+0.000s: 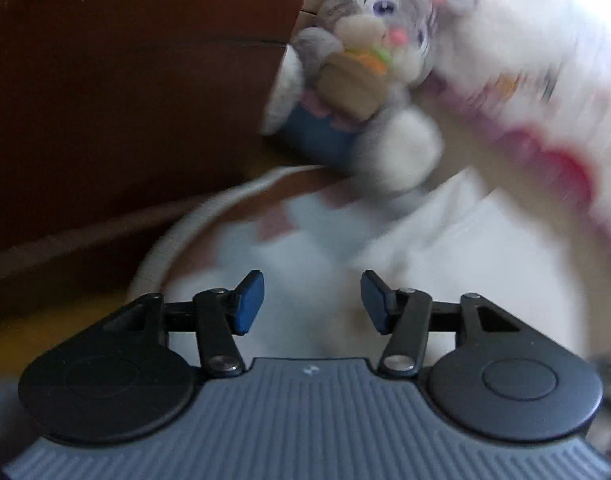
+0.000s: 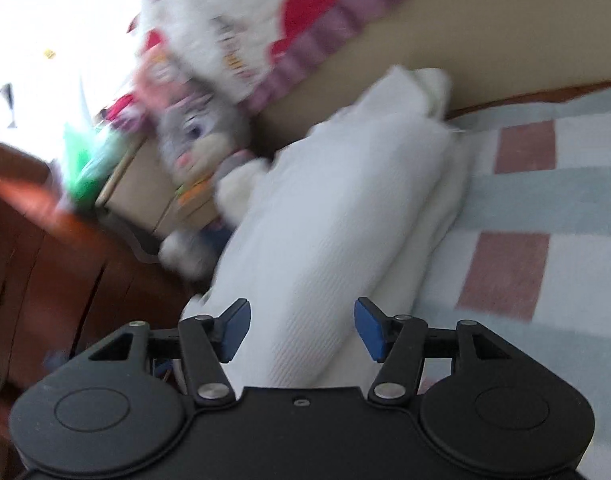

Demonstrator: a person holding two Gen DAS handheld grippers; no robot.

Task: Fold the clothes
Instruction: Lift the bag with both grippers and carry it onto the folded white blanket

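A white knitted garment (image 2: 337,200) lies in a long folded bundle on a checked blanket (image 2: 545,208). My right gripper (image 2: 301,328) is open just above the bundle's near end, blue pads on either side of it, not touching. In the left wrist view the same white garment (image 1: 445,248) appears blurred. My left gripper (image 1: 311,302) is open over it with nothing between its fingers.
A grey plush rabbit (image 1: 369,64) (image 2: 201,136) leans against a dark wooden headboard (image 1: 125,80) just beyond the garment. A white patterned pillow (image 2: 257,24) with red and pink trim lies behind. A cardboard box (image 2: 145,184) sits by the rabbit. The blanket extends to the right.
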